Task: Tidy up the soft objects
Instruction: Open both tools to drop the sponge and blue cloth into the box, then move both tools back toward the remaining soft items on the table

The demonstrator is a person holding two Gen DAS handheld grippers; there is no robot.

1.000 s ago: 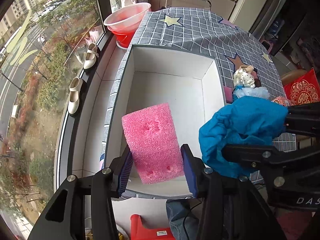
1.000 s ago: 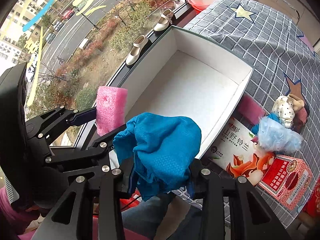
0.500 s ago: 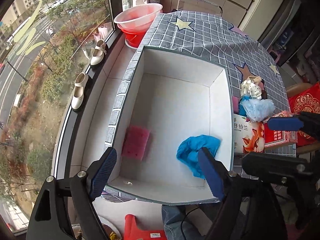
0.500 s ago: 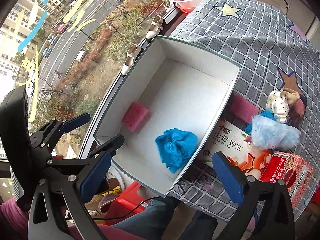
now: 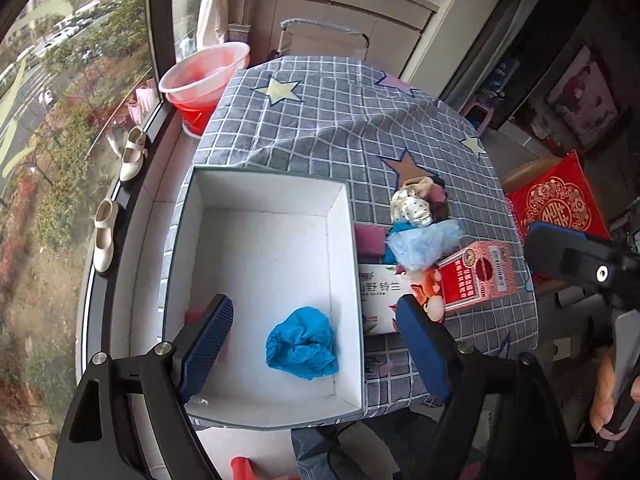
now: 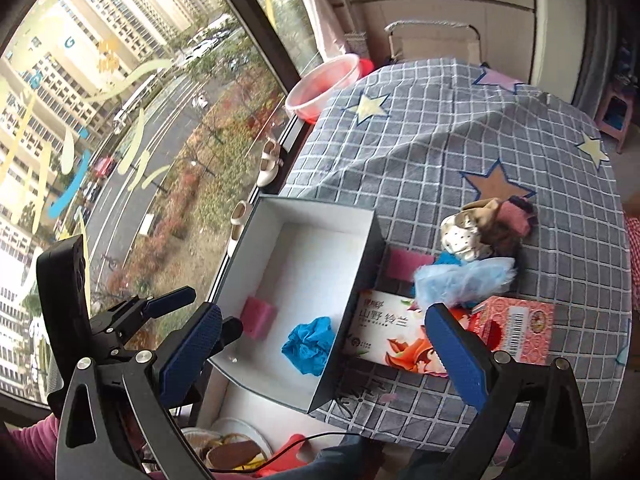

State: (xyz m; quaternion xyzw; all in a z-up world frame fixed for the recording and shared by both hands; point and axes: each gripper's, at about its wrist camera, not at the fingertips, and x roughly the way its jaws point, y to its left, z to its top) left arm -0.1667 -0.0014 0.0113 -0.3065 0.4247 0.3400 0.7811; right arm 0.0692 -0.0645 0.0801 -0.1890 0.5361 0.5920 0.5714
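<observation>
A white open box (image 5: pixel 264 196) (image 6: pixel 312 210) stands at the table's left edge. Inside lie a crumpled blue cloth (image 5: pixel 302 343) (image 6: pixel 310 343) and a pink sponge (image 6: pixel 259 316); in the left wrist view the sponge (image 5: pixel 193 315) is mostly hidden behind my finger. My left gripper (image 5: pixel 312 354) is open and empty, high above the box's near end. My right gripper (image 6: pixel 324 354) is open and empty, above the box's near corner. Right of the box lie a light blue fluffy item (image 5: pixel 424 242) (image 6: pixel 464 280), a second pink sponge (image 5: pixel 370 236) (image 6: pixel 408 264) and a spotted soft toy (image 5: pixel 416 204) (image 6: pixel 480 228).
Two printed cartons (image 5: pixel 384 292) (image 6: pixel 516 328) lie on the grey checked tablecloth (image 5: pixel 340 120) next to the box. A pink basin (image 5: pixel 204 74) stands by the window. White shoes (image 5: pixel 132 154) sit on the sill. A red cushion (image 5: pixel 556 200) is at the right.
Both grippers opened and let go: the pink sponge and blue cloth dropped into the box. Both grippers then rose and drew back from it.
</observation>
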